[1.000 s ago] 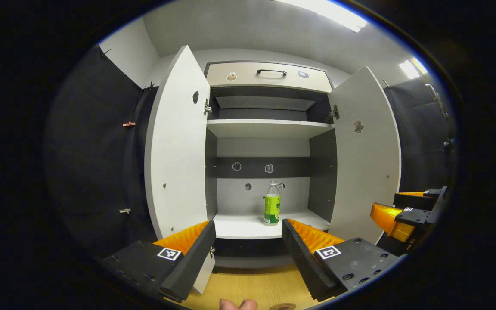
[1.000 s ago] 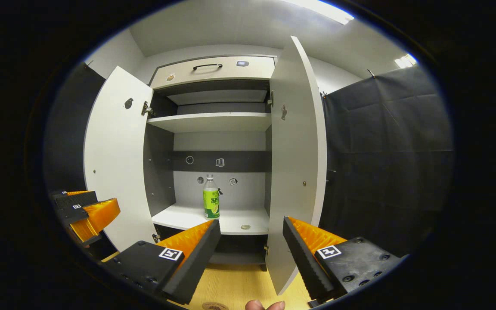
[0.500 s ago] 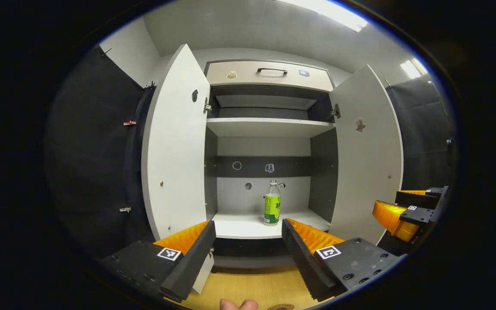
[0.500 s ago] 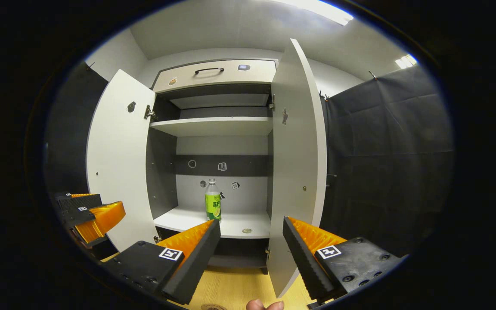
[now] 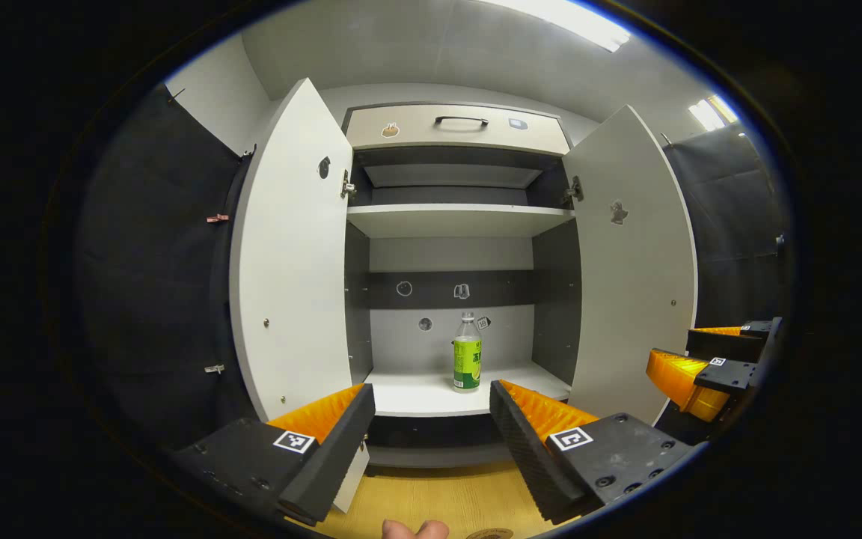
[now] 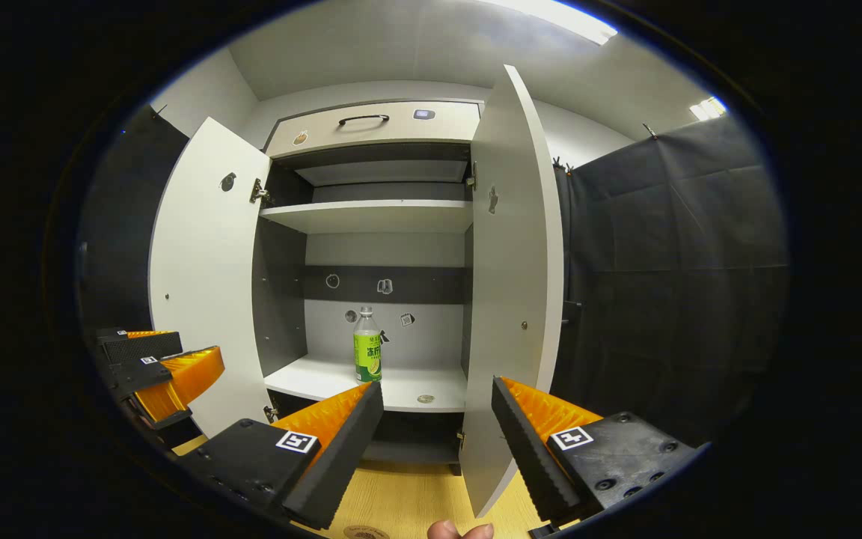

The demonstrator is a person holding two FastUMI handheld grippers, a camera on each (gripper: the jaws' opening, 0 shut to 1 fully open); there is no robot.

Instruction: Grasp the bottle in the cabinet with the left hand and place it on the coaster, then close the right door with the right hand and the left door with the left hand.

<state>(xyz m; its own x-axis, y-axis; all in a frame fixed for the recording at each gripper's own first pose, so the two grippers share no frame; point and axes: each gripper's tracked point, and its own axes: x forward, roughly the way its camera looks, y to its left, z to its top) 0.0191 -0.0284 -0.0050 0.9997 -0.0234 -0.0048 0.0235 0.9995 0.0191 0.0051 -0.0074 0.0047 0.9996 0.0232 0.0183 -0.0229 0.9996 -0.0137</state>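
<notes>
In the left gripper view, the left door (image 5: 289,254) stands swung wide open. The left tool (image 5: 431,419) hangs in front of the cabinet (image 5: 461,217) with its fingers apart and nothing between them. Beyond it the bottle (image 5: 467,363) stands upright on the lower shelf (image 5: 431,393). The right door (image 5: 629,262) is open too, and the right tool (image 6: 437,423), near its edge, also has its fingers apart. The coaster (image 6: 366,532) lies on the wooden surface (image 6: 408,498) below.
</notes>
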